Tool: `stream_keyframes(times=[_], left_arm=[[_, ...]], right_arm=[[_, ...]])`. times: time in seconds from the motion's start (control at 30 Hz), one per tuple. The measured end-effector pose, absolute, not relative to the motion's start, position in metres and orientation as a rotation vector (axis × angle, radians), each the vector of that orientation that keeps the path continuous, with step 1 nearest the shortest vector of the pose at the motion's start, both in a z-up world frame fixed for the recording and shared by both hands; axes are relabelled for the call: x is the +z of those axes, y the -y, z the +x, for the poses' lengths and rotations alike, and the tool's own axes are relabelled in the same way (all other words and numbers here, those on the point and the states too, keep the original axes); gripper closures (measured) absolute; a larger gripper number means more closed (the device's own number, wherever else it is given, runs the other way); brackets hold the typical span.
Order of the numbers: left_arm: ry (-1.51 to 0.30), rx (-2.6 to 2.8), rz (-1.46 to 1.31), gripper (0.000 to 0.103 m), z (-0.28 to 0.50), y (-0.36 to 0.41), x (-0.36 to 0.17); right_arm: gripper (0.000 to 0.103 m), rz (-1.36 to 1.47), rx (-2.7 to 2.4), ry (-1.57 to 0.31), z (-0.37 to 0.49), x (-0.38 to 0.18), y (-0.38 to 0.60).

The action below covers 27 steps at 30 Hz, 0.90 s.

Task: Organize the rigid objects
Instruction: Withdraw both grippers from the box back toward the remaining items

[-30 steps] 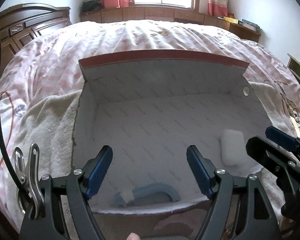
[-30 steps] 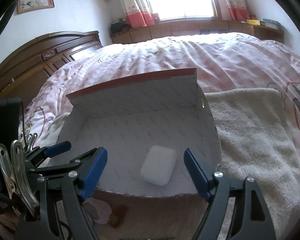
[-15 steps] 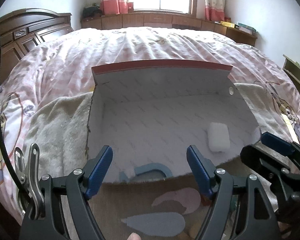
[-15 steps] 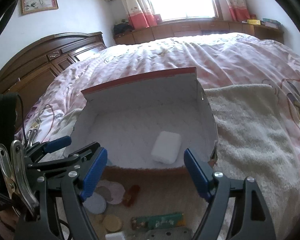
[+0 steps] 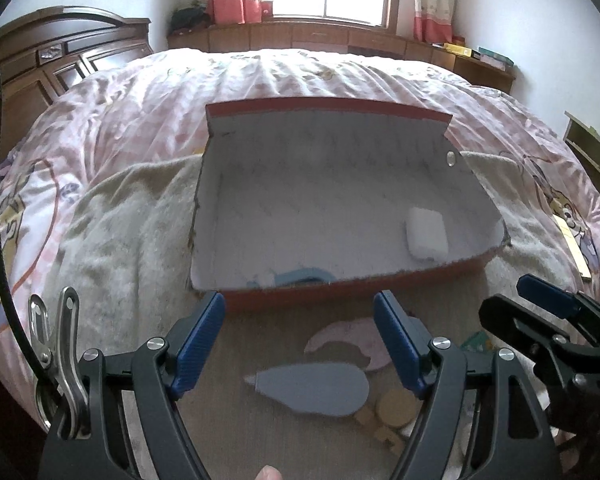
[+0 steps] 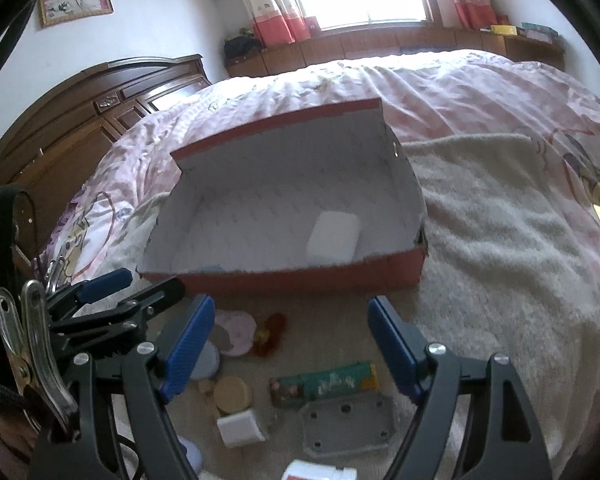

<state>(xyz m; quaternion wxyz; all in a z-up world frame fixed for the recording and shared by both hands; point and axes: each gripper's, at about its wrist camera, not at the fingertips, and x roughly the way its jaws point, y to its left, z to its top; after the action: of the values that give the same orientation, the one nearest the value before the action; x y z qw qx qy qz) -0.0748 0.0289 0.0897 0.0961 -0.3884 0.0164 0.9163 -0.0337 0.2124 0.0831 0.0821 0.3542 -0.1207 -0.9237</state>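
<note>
A red cardboard box [image 5: 340,290] [image 6: 300,280] with a white inside lies open on a towel on the bed. In it rest a white earbud case [image 5: 426,233] [image 6: 333,237] and a blue curved piece [image 5: 304,276]. In front of the box lie a grey-blue teardrop plate [image 5: 316,390], a pink disc [image 5: 348,344] [image 6: 236,332], a tan wooden round [image 6: 232,394], a green circuit board [image 6: 324,384], a grey metal plate [image 6: 348,424], a white block [image 6: 240,428] and a red-brown piece [image 6: 270,334]. My left gripper [image 5: 300,344] is open above the teardrop plate. My right gripper [image 6: 288,350] is open over the small parts, empty.
The beige towel [image 6: 500,248] spreads right of the box over a pink quilt [image 5: 140,120]. A dark wooden headboard [image 6: 80,120] stands at the left, a window sill cabinet [image 5: 340,40] at the back. A fingertip [image 5: 268,472] shows at the bottom edge.
Both grippers have drawn back from over the box toward the near side. The small parts in front of the box have come into view. Both stay open and empty.
</note>
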Motion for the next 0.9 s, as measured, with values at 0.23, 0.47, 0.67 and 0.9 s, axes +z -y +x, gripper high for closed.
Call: stream_keyframes(times=[0.23,0.47,0.67,0.9], left_arm=[[-0.051,2.714,-1.19,0.025,-0.057,-0.023,0.078],[-0.044,2.7,-1.23,0.025,-0.046,-0.019,0.065],[-0.055,2.671,-1.268,0.025,-0.032,-0.018,0.053],[-0.039,2.614,-1.303,0.025,-0.009,-0.017,0.046]], right_arm=[[0.021,1.114,-2.744,0.384,-0.019,0.068,-0.219],[0.021,1.155,-2.735,0.377,-0.008,0.057,-0.222],[0.021,1.191,-2.718,0.352,0.004,0.048,-0.222],[0.021,1.233,-2.69,0.364,0.027,0.043,-0.225]])
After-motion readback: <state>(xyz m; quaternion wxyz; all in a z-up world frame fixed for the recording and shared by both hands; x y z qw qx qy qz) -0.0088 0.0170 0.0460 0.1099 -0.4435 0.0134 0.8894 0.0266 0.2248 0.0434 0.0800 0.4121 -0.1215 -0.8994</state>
